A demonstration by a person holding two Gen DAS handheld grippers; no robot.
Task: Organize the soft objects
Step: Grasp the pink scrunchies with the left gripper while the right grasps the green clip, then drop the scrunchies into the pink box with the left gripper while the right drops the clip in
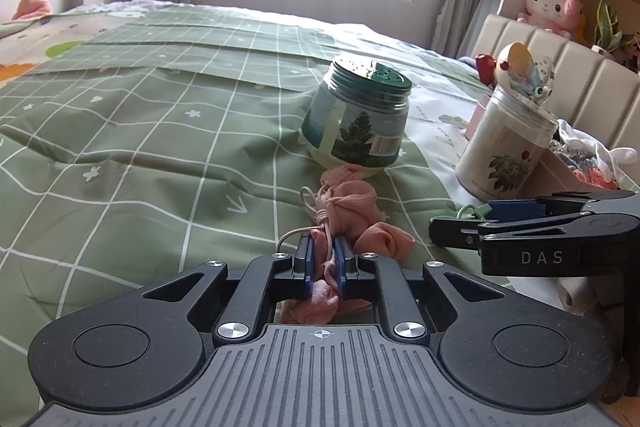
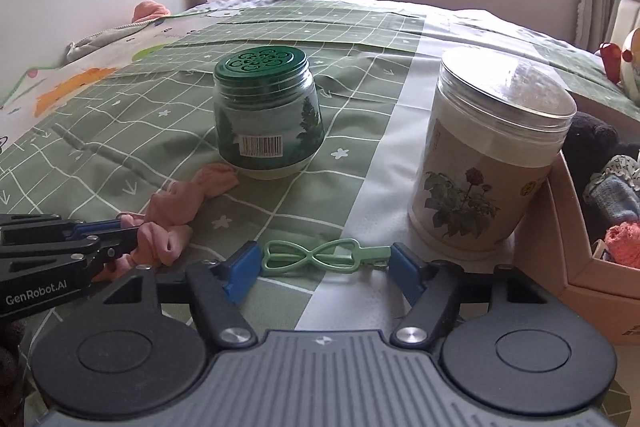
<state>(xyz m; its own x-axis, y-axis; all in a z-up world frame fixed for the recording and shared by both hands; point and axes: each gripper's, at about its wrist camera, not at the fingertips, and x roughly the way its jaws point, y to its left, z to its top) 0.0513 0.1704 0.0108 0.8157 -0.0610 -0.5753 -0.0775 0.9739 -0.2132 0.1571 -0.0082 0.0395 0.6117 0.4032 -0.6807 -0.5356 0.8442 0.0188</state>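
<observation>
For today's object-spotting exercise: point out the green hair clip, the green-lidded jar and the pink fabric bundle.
green hair clip (image 2: 320, 256): right wrist view, on its looped middle.
green-lidded jar (image 2: 266, 131): right wrist view, on the label above the barcode.
pink fabric bundle (image 1: 352, 207): left wrist view, on the knotted part ahead of the fingers.

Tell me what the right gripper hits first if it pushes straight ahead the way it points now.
Most likely the green clip, lying crosswise on the bedspread between the right gripper's open jaws. Past it the line meets bare bedspread between the two jars, though depth is hard to judge.
</observation>
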